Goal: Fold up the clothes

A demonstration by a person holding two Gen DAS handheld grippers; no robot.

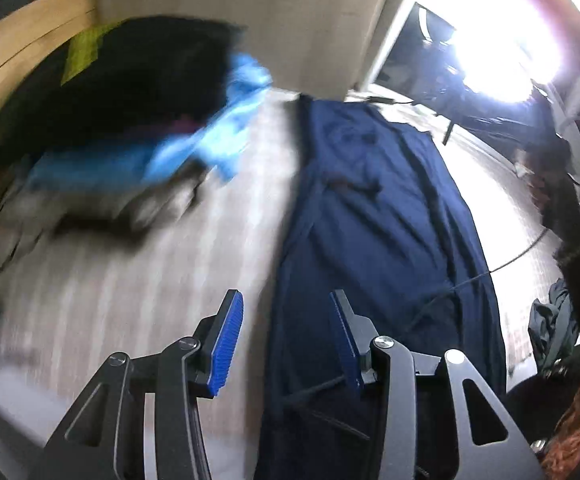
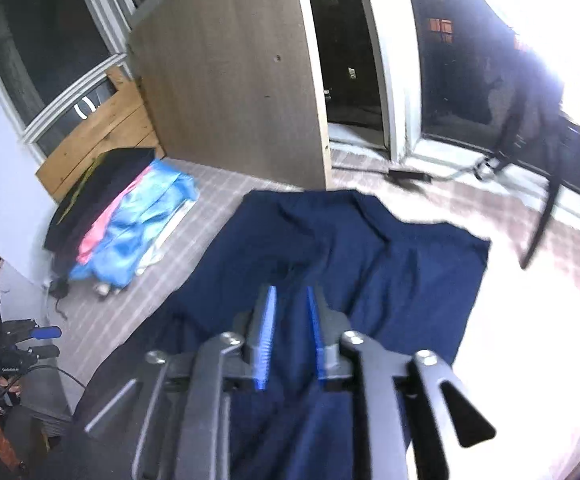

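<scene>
A navy blue garment (image 1: pixel 377 208) lies spread flat on the plaid floor covering (image 1: pixel 170 264). My left gripper (image 1: pixel 285 296) hangs above the garment's left edge, open, with nothing between its blue pads. In the right wrist view the same garment (image 2: pixel 369 248) shows wrinkles and one folded-over edge. My right gripper (image 2: pixel 290 289) hovers over its near part. Its pads stand a narrow gap apart and no cloth is pinched between them.
A pile of clothes (image 2: pixel 122 216), black, pink and light blue, sits at the left by a wooden board (image 2: pixel 102 140). A large grey panel (image 2: pixel 230 72) stands behind the garment. Tripod legs (image 2: pixel 545 208) and a glaring lamp are at the right, and a cable (image 1: pixel 509 264) crosses the floor.
</scene>
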